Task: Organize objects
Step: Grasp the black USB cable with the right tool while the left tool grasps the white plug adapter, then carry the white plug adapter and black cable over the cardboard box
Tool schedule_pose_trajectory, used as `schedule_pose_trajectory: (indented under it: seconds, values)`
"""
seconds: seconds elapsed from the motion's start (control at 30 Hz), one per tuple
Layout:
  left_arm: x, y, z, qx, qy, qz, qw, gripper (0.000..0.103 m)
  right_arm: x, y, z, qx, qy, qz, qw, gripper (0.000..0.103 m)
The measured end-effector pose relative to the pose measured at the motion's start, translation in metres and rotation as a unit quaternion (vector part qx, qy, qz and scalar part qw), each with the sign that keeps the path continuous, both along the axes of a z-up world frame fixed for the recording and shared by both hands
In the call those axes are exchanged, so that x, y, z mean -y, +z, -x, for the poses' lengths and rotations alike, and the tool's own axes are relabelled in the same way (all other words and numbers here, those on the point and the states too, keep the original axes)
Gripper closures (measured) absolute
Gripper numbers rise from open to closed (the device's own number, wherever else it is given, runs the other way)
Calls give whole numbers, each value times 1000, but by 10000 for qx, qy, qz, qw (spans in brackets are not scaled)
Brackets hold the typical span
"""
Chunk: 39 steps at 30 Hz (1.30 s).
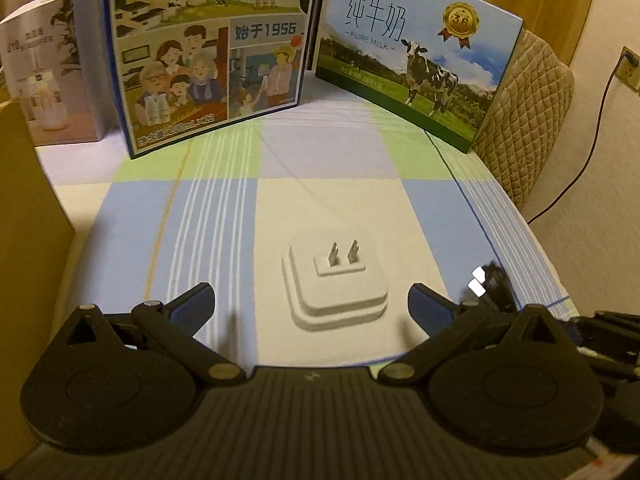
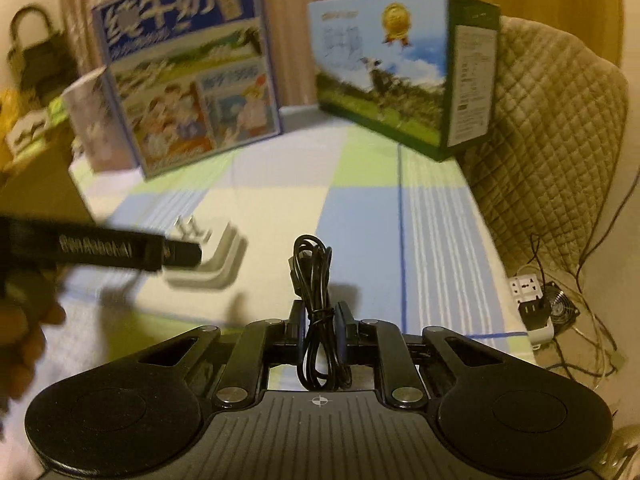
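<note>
We hold our left gripper [image 1: 310,300] low over the checked cloth [image 1: 132,208] of the table, fingers spread wide on either side of a white plug adapter [image 1: 336,284], which lies prongs up near the table's front edge, touching neither pad. Our right gripper [image 2: 320,320] is pinched on a coiled black cable [image 2: 314,280], its loops standing above the fingertips. Along the far edge stand a blue milk carton box [image 1: 208,52] and a second milk box with a cow [image 1: 416,68], with a pale box [image 1: 48,80] at the far left corner.
</note>
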State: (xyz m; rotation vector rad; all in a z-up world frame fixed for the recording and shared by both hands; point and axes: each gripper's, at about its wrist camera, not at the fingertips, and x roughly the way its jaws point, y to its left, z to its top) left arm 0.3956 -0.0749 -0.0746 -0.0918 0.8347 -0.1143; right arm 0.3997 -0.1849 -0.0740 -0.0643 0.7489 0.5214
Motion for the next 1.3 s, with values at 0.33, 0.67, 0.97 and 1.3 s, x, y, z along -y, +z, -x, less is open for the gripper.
schedule_pose_trajectory:
  seconds: [0.33,0.67,0.97,1.3]
  values:
    - [15,-22,-29,-37,-110,-161,9998,16,4,-6,-15,-225,-390,-104,9989,92]
    - [16,-24,-15,-118,-320,-244,9991,42,-1,-10,-14,-365,-423,24,9984,92]
    - [12,-13,37,-262,-430,-132,9986,42,-2,5,4,-422,-438,91,9981,92]
    - [4,32,101,-233,-540,-5,9983,42,3,49,68,-306,-648,-78,9974,92]
